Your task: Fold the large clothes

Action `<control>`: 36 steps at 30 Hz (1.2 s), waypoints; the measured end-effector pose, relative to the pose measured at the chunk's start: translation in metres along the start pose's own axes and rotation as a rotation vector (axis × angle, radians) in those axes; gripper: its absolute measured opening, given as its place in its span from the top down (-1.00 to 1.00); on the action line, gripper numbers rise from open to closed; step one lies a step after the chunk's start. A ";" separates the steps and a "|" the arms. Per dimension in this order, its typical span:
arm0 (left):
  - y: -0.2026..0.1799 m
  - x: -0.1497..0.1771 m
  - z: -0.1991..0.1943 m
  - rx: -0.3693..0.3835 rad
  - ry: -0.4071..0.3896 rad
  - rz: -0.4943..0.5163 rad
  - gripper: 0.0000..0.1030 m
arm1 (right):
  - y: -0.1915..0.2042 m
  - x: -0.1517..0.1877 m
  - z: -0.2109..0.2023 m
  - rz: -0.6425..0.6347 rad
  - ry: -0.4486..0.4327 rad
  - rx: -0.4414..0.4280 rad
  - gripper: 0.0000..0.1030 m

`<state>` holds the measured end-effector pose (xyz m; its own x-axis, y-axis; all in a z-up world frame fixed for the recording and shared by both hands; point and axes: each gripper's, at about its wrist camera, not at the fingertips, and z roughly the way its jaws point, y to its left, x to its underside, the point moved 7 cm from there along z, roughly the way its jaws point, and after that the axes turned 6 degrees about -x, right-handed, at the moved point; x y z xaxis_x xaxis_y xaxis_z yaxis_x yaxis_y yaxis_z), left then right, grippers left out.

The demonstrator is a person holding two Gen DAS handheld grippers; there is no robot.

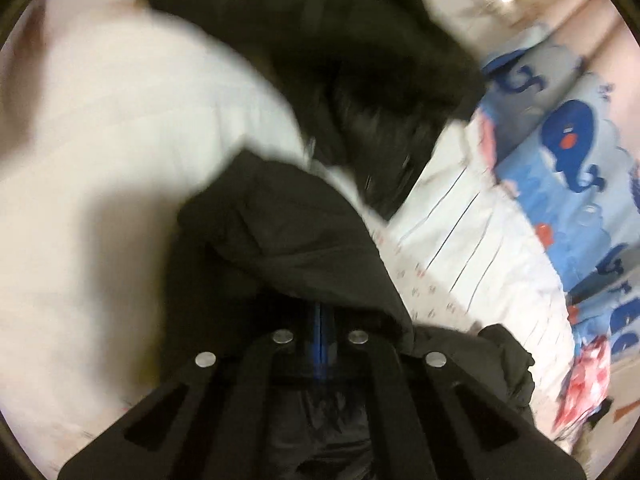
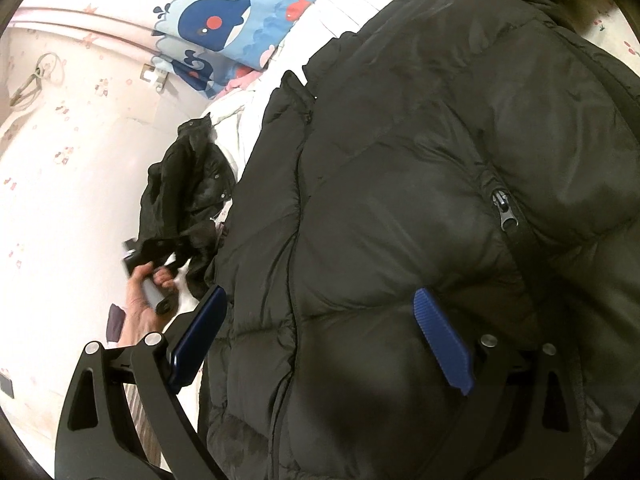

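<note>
I see the black jacket [image 2: 420, 184] as quilted, puffy cloth with a faint sheen and a metal zip [image 2: 505, 210]. My right gripper [image 2: 320, 336] has ribbed blue plastic pads [image 2: 442, 342] on matt black arms with shiny rivets. The whale bedding [image 2: 236, 20] looks like soft printed cotton.

The left wrist view looks steeply down from just behind the left gripper [image 1: 322, 332], very close to a black jacket [image 1: 288, 232] folded over its fingers; the picture is blurred. The right wrist view looks down less steeply along the right gripper [image 2: 320, 340], close over the same jacket [image 2: 420, 184]. Both share the white bedding [image 1: 460, 232] [image 2: 248, 112] and the whale-print quilt [image 1: 572, 148] [image 2: 224, 20], at 3 o'clock in the left view, 11 o'clock in the right
</note>
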<state>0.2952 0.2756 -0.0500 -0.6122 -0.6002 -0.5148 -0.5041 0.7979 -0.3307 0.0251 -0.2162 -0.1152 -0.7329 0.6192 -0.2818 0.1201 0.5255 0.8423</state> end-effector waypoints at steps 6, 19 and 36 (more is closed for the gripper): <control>0.030 -0.059 -0.122 -0.068 -0.255 0.251 1.00 | 0.001 0.001 0.001 -0.005 -0.004 0.007 -0.77; 0.152 -0.024 -0.169 -0.407 0.103 0.661 0.99 | -0.007 0.014 0.025 -0.097 0.081 0.125 -0.86; -0.078 0.243 -0.178 0.330 0.003 0.485 -0.76 | -0.022 -0.079 -0.146 0.009 -0.268 0.056 -0.86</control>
<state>0.0767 0.0573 -0.0086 -0.7277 -0.1617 -0.6665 0.0499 0.9567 -0.2867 -0.0178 -0.3618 -0.0448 -0.5295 0.7523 -0.3919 0.1678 0.5458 0.8209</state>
